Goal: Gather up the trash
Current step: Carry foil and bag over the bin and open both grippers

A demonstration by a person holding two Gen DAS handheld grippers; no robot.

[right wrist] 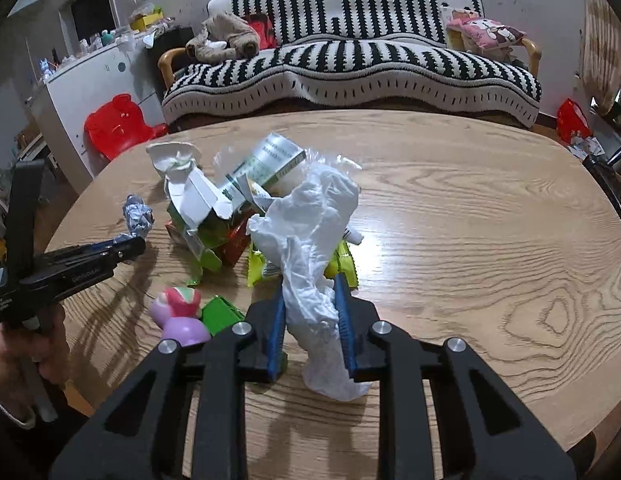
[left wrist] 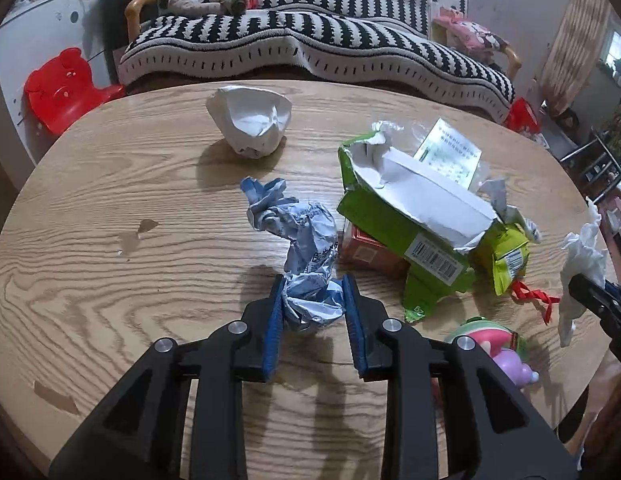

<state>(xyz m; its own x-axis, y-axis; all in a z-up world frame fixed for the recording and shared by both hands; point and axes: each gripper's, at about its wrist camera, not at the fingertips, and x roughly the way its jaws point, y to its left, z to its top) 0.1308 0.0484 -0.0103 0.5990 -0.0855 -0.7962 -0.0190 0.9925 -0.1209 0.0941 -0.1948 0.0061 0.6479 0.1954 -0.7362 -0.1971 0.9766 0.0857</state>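
My left gripper [left wrist: 312, 286] is shut on a crumpled blue-and-white wrapper [left wrist: 298, 240] that rises from between its blue pads over the wooden table [left wrist: 110, 200]. My right gripper [right wrist: 310, 292] is shut on a crumpled white tissue [right wrist: 310, 232] and holds it above the table [right wrist: 470, 240]. That tissue also shows in the left wrist view [left wrist: 582, 264] at the far right. A torn green carton [left wrist: 406, 216] lies in a heap with a yellow-green snack bag [left wrist: 506, 256] and a red box [left wrist: 370, 254]. A crumpled white paper cup [left wrist: 250, 120] lies further back.
A pink and purple toy [right wrist: 178, 312] stands near the table's front edge, beside the heap. A printed plastic packet [left wrist: 450, 156] lies behind the carton. A black-and-white striped sofa [right wrist: 350, 60] and a red child's chair [right wrist: 114, 128] stand beyond the table.
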